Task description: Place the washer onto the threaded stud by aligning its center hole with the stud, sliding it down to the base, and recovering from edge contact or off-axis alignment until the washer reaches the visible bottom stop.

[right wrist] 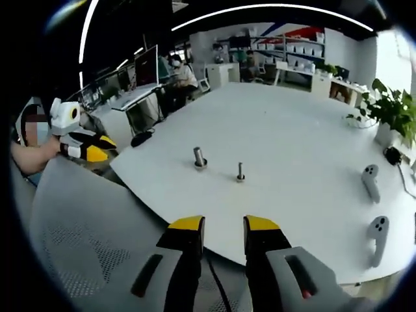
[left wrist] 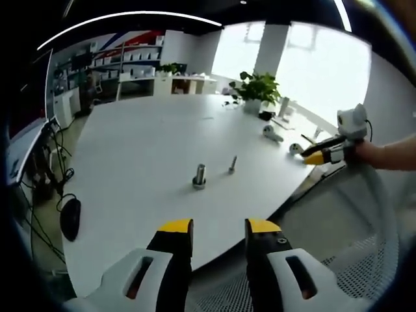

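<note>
Left gripper view. Left gripper [left wrist: 219, 227]: two yellow-tipped jaws rising from the bottom edge, set a moderate gap apart, nothing between them, touching nothing; tips hang over the near edge of the white table [left wrist: 143, 156]. On the table, ahead of the jaws: a short grey upright post [left wrist: 199, 176] with a wider collar at its foot, and just to its right a thin stud [left wrist: 233, 164], leaning slightly in this view. Whether a washer sits on either piece is too small to tell. Right gripper [left wrist: 320, 153] enters from the right, held in a hand [left wrist: 367, 153] over the table's far right edge; how far its jaws stand apart cannot be made out. Two white controllers [left wrist: 273, 134] and a potted plant [left wrist: 259, 90] stand further back. A mesh chair back [left wrist: 364, 260] is cut off at lower right.

Right gripper view. Right gripper [right wrist: 224, 229]: jaws parted by a moderate gap, empty, in contact with nothing, above the table [right wrist: 292, 130] edge. The post [right wrist: 199, 158] stands left, the stud [right wrist: 240, 172] right of it, apart from each other; the stud has a small ring-like base, detail unclear. Left gripper [right wrist: 91, 148] shows at far left; its jaw gap is not readable. Two controllers [right wrist: 370, 182] lie at right. The mesh chair back [right wrist: 84, 227] fills the lower left.
</note>
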A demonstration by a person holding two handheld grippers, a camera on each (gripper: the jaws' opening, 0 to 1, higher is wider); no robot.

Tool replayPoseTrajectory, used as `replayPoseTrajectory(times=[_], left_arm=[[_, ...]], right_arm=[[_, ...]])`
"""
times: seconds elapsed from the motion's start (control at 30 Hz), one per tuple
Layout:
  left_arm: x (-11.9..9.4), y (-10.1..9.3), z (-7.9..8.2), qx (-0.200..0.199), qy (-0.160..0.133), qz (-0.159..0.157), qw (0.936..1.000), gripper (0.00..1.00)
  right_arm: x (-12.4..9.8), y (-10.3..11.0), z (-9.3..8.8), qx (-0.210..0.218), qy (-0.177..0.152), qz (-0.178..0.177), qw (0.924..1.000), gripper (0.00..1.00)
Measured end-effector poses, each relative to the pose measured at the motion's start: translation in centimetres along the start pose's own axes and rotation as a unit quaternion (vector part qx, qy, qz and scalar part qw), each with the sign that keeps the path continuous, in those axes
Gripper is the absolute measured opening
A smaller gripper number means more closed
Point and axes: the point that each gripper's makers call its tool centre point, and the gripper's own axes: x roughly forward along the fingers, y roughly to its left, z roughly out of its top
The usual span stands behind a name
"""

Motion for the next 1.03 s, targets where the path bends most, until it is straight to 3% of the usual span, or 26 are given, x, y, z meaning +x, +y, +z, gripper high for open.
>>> replayPoseTrajectory(times=[0.37, 1.03], left_arm=[[-0.08, -0.16, 0.26, -0.004, -0.01, -0.005, 0.9999, 0.3], [-0.06, -0.12, 0.4, 0.009, -0.01, -0.002, 0.9999, 0.28]], right_arm=[[0.17, 0.65, -0.26, -0.023, 0.009, 0.011, 0.9996, 0.26], [0.2, 0.16, -0.68, -0.02, 0.019, -0.002, 0.9996, 0.26]])
